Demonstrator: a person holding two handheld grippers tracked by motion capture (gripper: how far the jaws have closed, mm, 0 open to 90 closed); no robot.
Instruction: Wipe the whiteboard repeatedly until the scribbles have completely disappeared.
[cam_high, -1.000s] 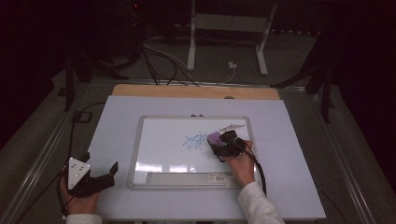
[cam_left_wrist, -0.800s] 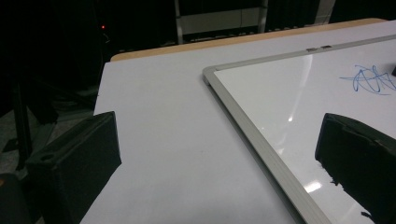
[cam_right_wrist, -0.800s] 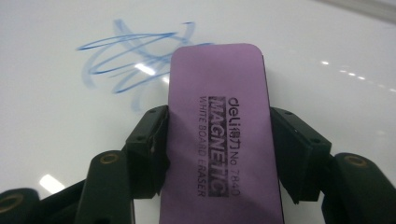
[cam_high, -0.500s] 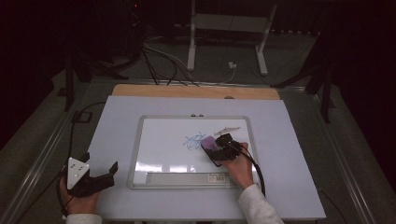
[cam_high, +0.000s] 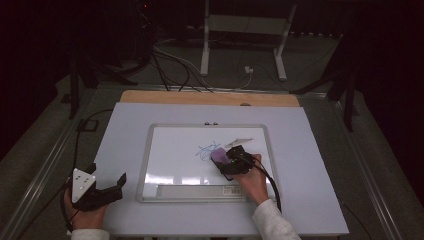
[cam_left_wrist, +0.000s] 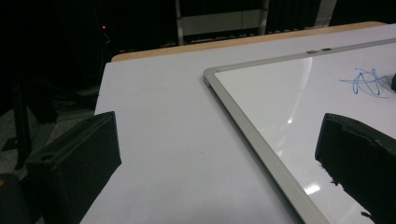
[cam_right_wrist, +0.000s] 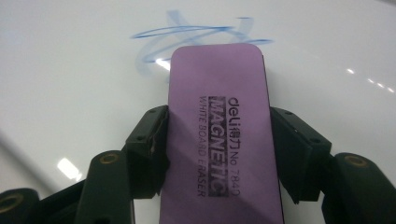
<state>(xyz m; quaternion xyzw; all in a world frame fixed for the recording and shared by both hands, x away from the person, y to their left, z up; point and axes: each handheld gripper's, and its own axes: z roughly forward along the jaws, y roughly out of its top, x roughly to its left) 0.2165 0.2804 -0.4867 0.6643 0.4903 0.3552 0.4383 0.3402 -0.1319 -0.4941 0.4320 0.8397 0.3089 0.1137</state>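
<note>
The work in hand is wiping the blue scribble (cam_high: 207, 150) off the whiteboard (cam_high: 165, 160), which lies flat on the bench (cam_high: 310, 150). The right gripper (cam_high: 227, 162) holds the purple eraser (cam_right_wrist: 219, 135), its jaws closed partway onto the eraser's two long sides, so the eraser's long axis runs straight out along the jaws toward the scribble. In the right gripper view the eraser's far end lies at the near edge of the scribble, with the loops of blue ink lying directly beyond it; the coming stroke therefore appears to call for a push ahead along that axis, across the ink. Judged from the high view, the eraser sits just right of the scribble, near the whiteboard's centre. The left gripper (cam_high: 107, 192) rests off the whiteboard's lower left corner, well apart from the scribble, its jaws wide open and holding nothing.
</note>
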